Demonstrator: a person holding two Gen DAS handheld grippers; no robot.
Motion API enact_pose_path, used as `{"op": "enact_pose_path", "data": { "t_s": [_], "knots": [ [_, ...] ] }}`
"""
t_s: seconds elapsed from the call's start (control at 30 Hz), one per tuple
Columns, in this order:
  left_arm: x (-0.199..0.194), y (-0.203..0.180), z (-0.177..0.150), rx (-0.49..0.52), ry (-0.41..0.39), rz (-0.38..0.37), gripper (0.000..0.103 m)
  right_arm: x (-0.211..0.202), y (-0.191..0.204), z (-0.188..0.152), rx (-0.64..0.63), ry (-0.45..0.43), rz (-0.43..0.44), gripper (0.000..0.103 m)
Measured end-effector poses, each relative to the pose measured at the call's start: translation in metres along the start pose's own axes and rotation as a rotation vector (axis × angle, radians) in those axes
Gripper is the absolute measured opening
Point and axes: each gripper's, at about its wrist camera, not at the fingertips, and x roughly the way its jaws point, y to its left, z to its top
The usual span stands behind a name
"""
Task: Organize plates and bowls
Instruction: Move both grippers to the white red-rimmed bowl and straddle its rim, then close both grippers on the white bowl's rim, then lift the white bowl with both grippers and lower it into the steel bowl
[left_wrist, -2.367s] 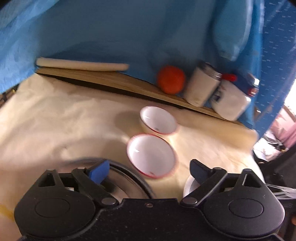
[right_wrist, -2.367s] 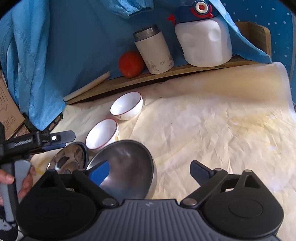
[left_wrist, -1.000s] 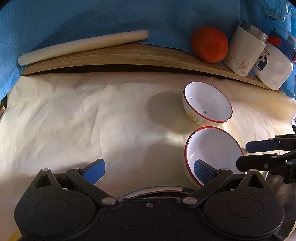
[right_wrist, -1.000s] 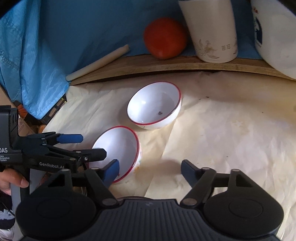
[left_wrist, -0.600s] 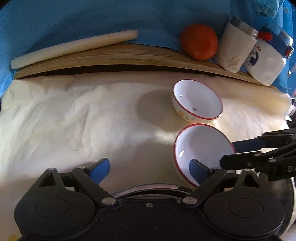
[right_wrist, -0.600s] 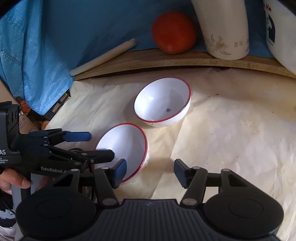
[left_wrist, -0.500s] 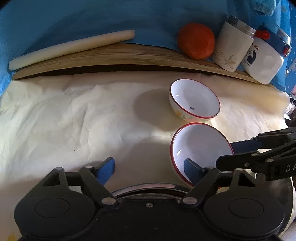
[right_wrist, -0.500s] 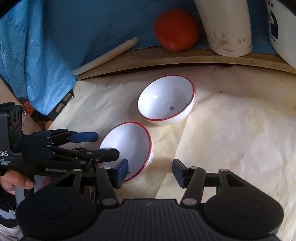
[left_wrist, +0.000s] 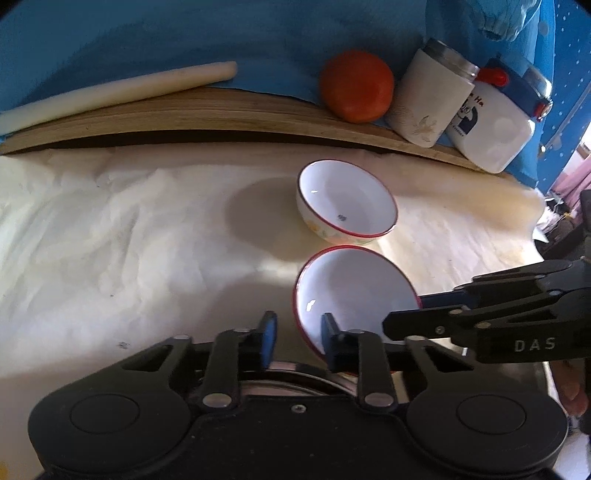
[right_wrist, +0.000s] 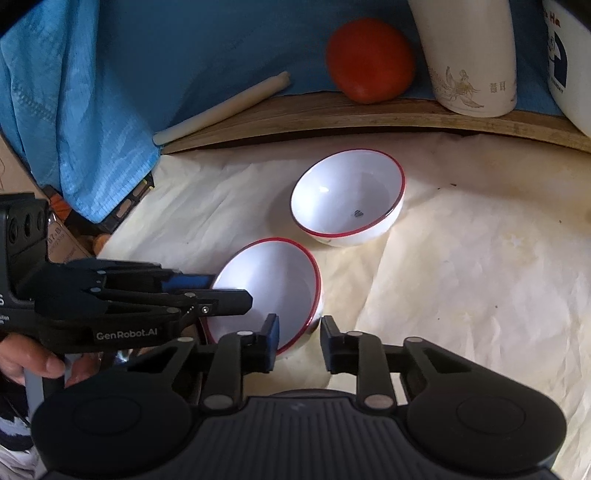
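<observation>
Between both pairs of jaws sat the near bowl (left_wrist: 354, 291), tilted, its red rim caught from two sides. The left gripper (left_wrist: 297, 338) had narrowed its jaws to a small gap astride the bowl's near rim, one finger inside the bowl and one outside; whether the pads actually pressed the rim could not be told. The right gripper (right_wrist: 297, 341) stood the same way on the opposite rim, jaws narrow, left finger inside the bowl, right finger outside it, contact again unclear. Each gripper showed in the other's view, reaching in from the side over the bowl. Just ahead of the jaws, the far bowl (right_wrist: 347, 197) stood upright on the cream paper (right_wrist: 480, 258), close beside the near bowl. Under the left gripper's body a steel rim (left_wrist: 291, 369) peeked out. Further ahead, on the wooden ledge (left_wrist: 221, 114), rested a tomato (left_wrist: 356, 90), a cream flask (left_wrist: 430, 99), a white jug (left_wrist: 495, 125) and a pale stick (left_wrist: 110, 92).
</observation>
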Motion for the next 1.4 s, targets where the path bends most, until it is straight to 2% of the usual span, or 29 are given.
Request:
{"op": "enact_pose_path", "data": {
  "t_s": [0.23,0.37,0.57,0.83,1.1,1.23,1.4],
  "knots": [
    [-0.002,-0.001,-0.002,-0.059,-0.014,0.002,0.013,-0.001,-0.005,-0.002,0.052,-0.014,0.014,0.022],
    [-0.005,0.000,-0.001,-0.096,-0.020,-0.001,0.010,-0.009,-0.006,-0.001,0.056,-0.038,-0.003,0.016],
    [-0.019,-0.007,0.002,-0.122,-0.065,-0.020,0.009,-0.026,-0.005,0.003,0.063,-0.076,-0.005,0.014],
    [-0.037,-0.029,0.004,-0.092,-0.101,-0.060,0.009,-0.064,-0.007,-0.007,0.059,-0.134,-0.006,0.014],
    [-0.048,-0.057,-0.008,-0.028,-0.079,-0.121,0.010,-0.103,-0.009,-0.031,0.069,-0.180,-0.023,0.014],
    [-0.050,-0.070,-0.015,-0.005,-0.074,-0.123,0.010,-0.111,-0.006,-0.042,0.067,-0.179,-0.052,0.014],
    [-0.057,-0.077,-0.020,0.007,-0.083,-0.131,0.010,-0.120,-0.009,-0.051,0.077,-0.189,-0.046,0.014]
  ]
}}
